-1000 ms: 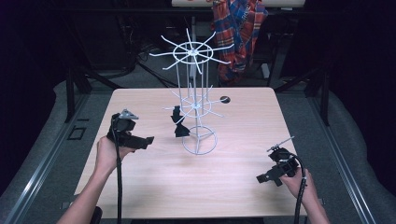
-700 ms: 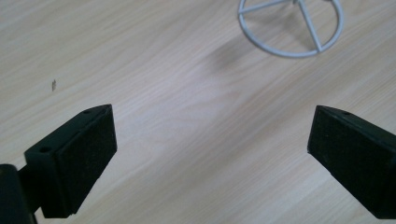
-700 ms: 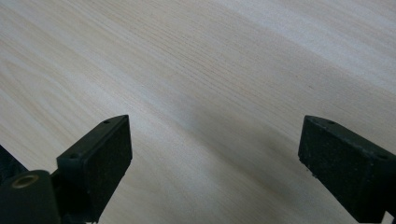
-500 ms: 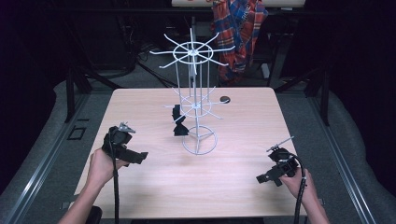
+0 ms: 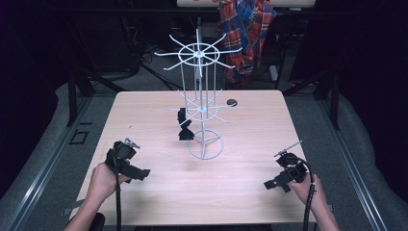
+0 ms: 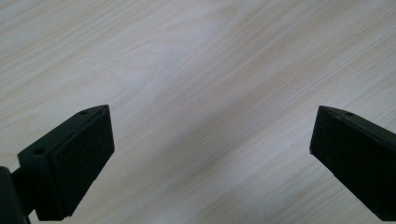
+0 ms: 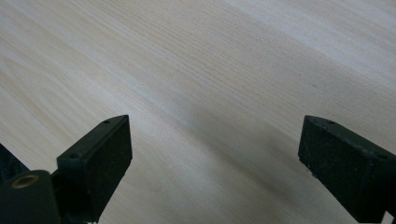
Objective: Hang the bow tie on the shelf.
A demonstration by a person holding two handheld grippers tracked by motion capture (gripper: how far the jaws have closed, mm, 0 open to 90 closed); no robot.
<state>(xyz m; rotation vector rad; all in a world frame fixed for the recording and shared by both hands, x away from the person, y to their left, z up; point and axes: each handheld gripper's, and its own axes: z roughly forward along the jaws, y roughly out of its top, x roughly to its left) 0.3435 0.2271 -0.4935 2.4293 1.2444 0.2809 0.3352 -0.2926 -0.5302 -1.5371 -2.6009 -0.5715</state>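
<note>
— Where are the two grippers?

— The left gripper (image 5: 126,161) is low over the tabletop (image 5: 159,120) near its left edge, toward the near corner. The right gripper (image 5: 285,176) sits by the near right corner.

— And the jaws?

— Both pairs stand wide apart with nothing between them; each gripper view shows bare wood in the gap. The left jaws have just been opening to that width.

— What's closest to them?

— A black clip-like piece (image 5: 184,124) hangs on a lower arm of the white wire stand (image 5: 202,110) at mid-tabletop, well apart from both grippers. A small dark disc (image 5: 232,102) lies near the far edge.
</note>
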